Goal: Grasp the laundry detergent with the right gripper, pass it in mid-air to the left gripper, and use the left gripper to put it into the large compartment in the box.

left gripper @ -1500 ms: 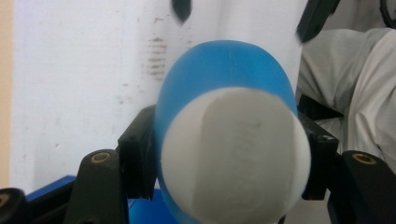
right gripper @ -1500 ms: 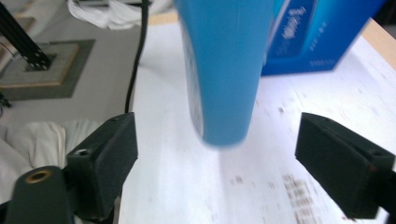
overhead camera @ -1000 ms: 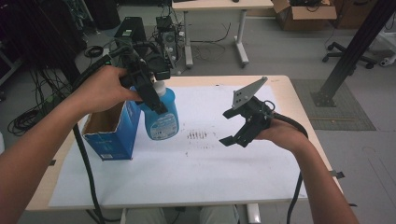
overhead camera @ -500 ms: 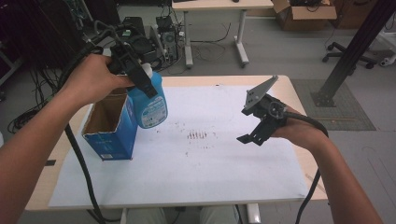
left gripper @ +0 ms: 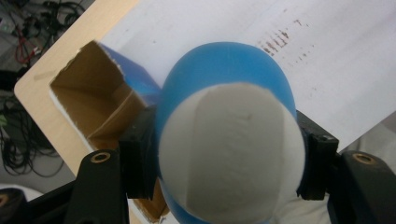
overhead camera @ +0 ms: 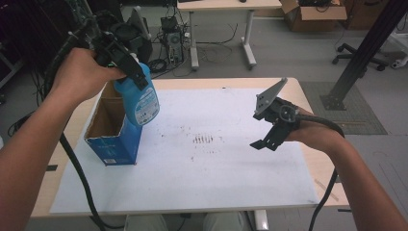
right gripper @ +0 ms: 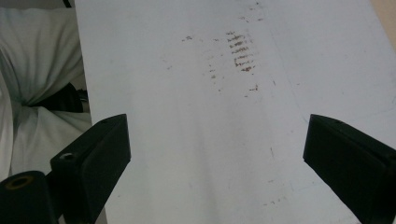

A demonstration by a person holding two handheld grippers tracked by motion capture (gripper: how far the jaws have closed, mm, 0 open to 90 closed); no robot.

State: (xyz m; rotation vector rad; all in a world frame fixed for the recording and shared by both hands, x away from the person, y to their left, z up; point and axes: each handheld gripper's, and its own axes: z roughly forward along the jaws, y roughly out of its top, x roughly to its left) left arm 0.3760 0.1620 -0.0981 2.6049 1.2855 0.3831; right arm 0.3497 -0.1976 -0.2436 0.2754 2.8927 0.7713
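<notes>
A blue bottle (overhead camera: 139, 98) hangs at the frame's upper left, clamped at its neck by the left hand-held gripper (overhead camera: 129, 67), directly above an open blue carton (overhead camera: 113, 137) near the tabletop (overhead camera: 231, 83) edge. At right, the right hand-held gripper (overhead camera: 269, 139) hovers wide-jawed over bare white paper (overhead camera: 216, 178).

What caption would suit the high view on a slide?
Left gripper holds a blue bottle above an open blue box; right gripper hovers open over the white sheet.
</notes>
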